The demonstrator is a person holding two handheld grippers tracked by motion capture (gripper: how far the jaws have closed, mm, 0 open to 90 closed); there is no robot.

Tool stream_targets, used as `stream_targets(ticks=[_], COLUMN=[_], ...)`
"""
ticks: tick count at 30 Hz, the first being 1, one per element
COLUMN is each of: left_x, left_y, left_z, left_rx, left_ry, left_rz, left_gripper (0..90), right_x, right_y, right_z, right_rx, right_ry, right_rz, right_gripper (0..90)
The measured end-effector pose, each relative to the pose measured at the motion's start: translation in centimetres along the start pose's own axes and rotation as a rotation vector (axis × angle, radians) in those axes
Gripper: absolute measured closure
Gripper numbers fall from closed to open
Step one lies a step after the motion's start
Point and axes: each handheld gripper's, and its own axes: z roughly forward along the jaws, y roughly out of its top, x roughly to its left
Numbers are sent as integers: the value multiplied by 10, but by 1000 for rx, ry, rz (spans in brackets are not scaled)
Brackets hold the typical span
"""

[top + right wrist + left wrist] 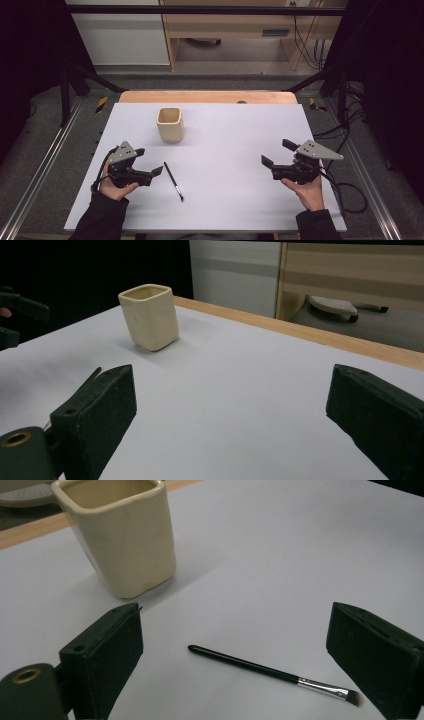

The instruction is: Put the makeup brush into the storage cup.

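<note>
The surface [240, 175] is a wide white sheet with a strip of wood along its far edge. On it, toward the far left, stands a cream cup [170, 124], upright, square-mouthed with rounded corners; I cannot see into it.

My left hand-held gripper [149, 162] sits low at the near left of the surface, its jaws spread wide and gripping nothing. In the left gripper view the same wide gap shows, with bare surface between the two black jaws. My right hand-held gripper [278, 153] is at the near right, well apart from the left one, and it too stands wide open and empty, pointing across the surface toward the cup.

The brush [174, 181] lies flat just to the right of my left hand-held gripper, near its jaw tips but not touching them. It is thin and black, with a silver ferrule and a dark tip at the end nearer me. In the left gripper view the brush [272, 672] lies crosswise ahead of the open jaws, nearer than the cup [120, 535].
</note>
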Motion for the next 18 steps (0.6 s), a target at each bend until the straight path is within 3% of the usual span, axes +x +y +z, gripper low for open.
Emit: stream_targets(ticks=[11, 18], left_x=[-7, -13], left_y=[-2, -5], left_z=[14, 28], left_rx=[66, 132], left_ry=[-31, -60], left_rz=[39, 76], left_gripper=[76, 76], right_x=[1, 1], right_y=[-1, -1], right_z=[3, 3], right_rx=[11, 14], right_ry=[3, 5], right_rz=[-2, -2], right_gripper=[63, 62])
